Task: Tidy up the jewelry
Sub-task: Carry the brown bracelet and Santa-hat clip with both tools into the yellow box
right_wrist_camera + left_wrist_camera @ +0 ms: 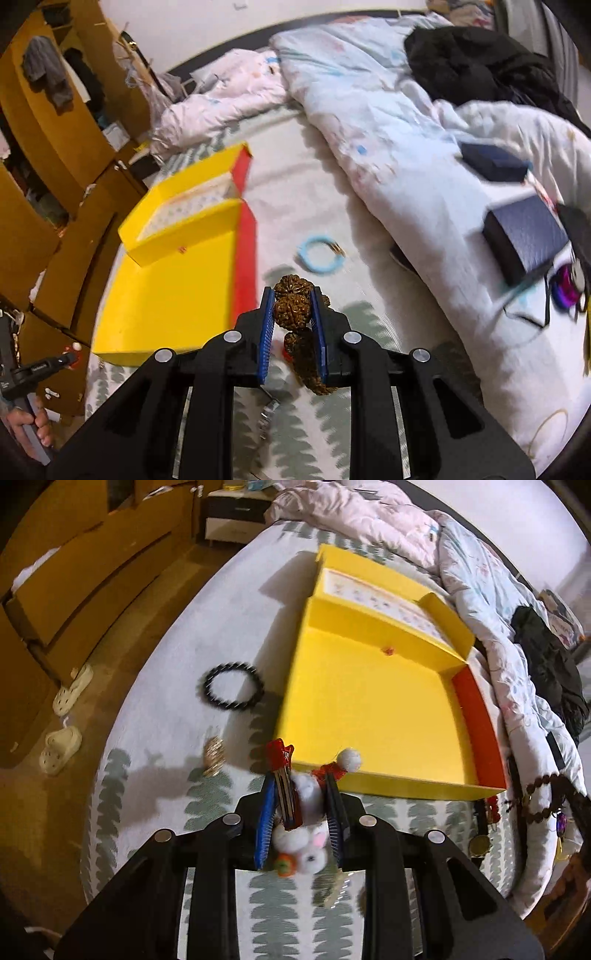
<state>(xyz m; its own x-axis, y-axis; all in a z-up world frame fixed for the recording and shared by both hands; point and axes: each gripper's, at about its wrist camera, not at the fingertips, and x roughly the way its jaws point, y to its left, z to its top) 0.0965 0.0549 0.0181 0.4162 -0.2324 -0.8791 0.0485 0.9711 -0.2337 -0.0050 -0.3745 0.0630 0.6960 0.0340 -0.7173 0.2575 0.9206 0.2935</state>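
Left tongs [301,775] clenched on a red hair clip with white plush bunny and pompoms [301,814], low centre of the left view, right at the near edge of the yellow box [369,709]. Box open on the bed [155,716], filling mid-frame, red wall along its right side, printed card in the upper compartment. A tiny red speck sits against the divider. Out on the leaf-print sheet, left of the box: black bead bracelet [233,686], and below it a gold bit of jewelry [213,755], blurred. Lower right edge of that view: a gold-cased watch [479,843] lying on the sheet.

Over to the right view: right tongs [293,310] gripping a brown carved-bead bracelet [291,312], centre frame, beads clamped between the blue pads [266,325], the rest dangling below. Just beyond, mid-frame, a light blue bangle [319,254] flat on the sheet, apart from the box [170,291] at left. Rumpled quilt [388,122] across the upper right, dark blue cases resting on it at the right edge.
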